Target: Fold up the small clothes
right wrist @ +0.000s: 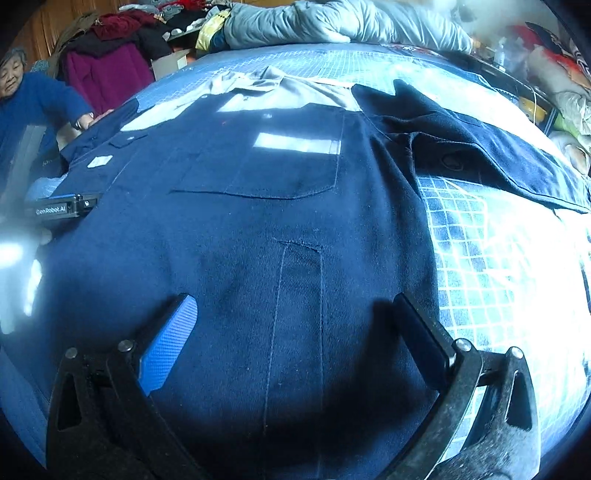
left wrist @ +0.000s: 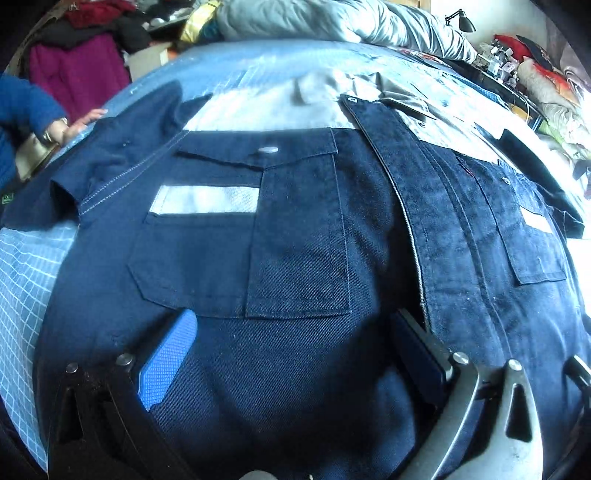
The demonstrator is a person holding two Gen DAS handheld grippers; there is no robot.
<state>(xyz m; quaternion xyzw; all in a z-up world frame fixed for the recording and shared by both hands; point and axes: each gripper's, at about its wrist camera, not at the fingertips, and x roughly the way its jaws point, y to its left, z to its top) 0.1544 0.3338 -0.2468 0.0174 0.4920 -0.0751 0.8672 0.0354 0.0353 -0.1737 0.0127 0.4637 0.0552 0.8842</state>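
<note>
Left tongs (left wrist: 291, 354) wide over navy jacket (left wrist: 295, 387), right tongs (right wrist: 295, 332) wide, black device (right wrist: 62, 208) reading "GenRobot.AI"

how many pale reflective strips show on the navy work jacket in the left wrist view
2: one pale reflective strip across the near chest pocket, one on the far pocket at right. Folds may hide others.

Bed (right wrist: 476, 280) covered by a blue sheet with white grid pattern, carries everything. Navy work jacket (left wrist: 295, 258) with grey yoke and reflective strips lies spread flat front-up on it, one sleeve stretched out to each side. Crumpled light grey-blue quilt (left wrist: 332, 22) sits along the bed's far edge
</note>
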